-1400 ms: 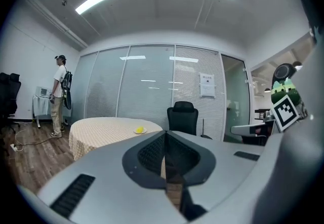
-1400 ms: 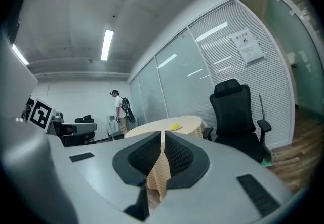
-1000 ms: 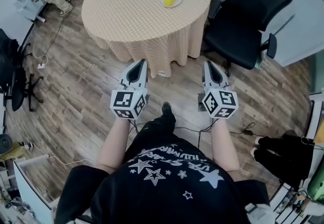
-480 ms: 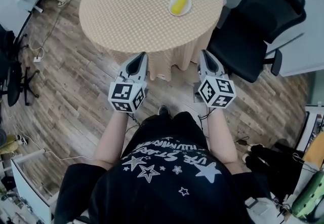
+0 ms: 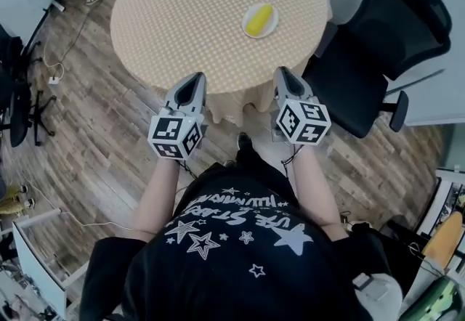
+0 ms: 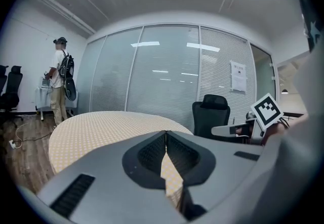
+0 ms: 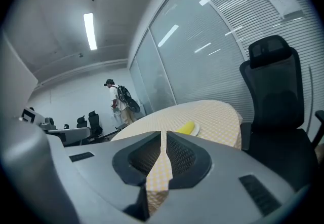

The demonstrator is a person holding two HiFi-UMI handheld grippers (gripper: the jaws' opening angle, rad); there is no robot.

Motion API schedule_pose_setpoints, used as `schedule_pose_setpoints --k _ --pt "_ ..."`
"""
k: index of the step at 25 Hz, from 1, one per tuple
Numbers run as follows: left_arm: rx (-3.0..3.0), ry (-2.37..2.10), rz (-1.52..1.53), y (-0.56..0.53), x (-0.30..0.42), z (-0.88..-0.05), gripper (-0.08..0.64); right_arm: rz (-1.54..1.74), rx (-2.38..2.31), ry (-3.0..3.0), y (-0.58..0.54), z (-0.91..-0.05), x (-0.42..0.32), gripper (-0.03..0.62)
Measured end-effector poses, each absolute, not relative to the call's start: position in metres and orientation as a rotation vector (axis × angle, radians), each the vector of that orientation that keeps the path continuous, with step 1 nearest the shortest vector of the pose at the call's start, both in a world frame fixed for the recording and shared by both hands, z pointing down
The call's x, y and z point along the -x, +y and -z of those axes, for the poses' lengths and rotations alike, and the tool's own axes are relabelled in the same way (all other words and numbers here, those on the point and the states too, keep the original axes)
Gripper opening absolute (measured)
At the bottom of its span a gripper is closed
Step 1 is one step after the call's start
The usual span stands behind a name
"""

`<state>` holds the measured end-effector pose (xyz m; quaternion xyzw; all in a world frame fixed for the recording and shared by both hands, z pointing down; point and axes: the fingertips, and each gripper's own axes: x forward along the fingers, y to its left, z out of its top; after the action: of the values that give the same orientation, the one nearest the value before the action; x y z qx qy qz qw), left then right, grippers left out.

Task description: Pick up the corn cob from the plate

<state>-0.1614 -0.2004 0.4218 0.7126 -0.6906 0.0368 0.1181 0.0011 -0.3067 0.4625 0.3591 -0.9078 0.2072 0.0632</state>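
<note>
Jaws pressed together and empty, the left gripper (image 5: 195, 80) and the right gripper (image 5: 282, 73) hang at the near edge of the table (image 5: 182, 14). Beyond the right one, well apart, the corn cob (image 5: 259, 19) lies on its plate (image 5: 275, 25); probably light, stiff and bumpy, best pinched across its middle

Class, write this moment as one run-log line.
left gripper: shut, empty | right gripper: shut, empty | corn cob: lying on plate, untouched | stage: pick not yet begun
</note>
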Motion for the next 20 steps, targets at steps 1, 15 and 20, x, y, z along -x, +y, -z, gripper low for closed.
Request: schedule_pose_setpoints --k 1,15,20 --pt "-2.066 -2.029 -0.122 -0.213 0.165 -0.424 0.009 -0.643 -1.063 -2.738 -0.321 -0.466 0.004 0.037" --pt "-1.864 -2.065 -0.144 -0.323 0.218 -0.45 0.009 -0.835 -0.847 -2.584 -0.458 -0.52 0.075 0.052" --pt "-1.888 -2.041 -0.166 -0.357 0.246 -0.457 0.009 -0.978 -0.904 -2.496 -0.489 -0.539 0.095 0.132"
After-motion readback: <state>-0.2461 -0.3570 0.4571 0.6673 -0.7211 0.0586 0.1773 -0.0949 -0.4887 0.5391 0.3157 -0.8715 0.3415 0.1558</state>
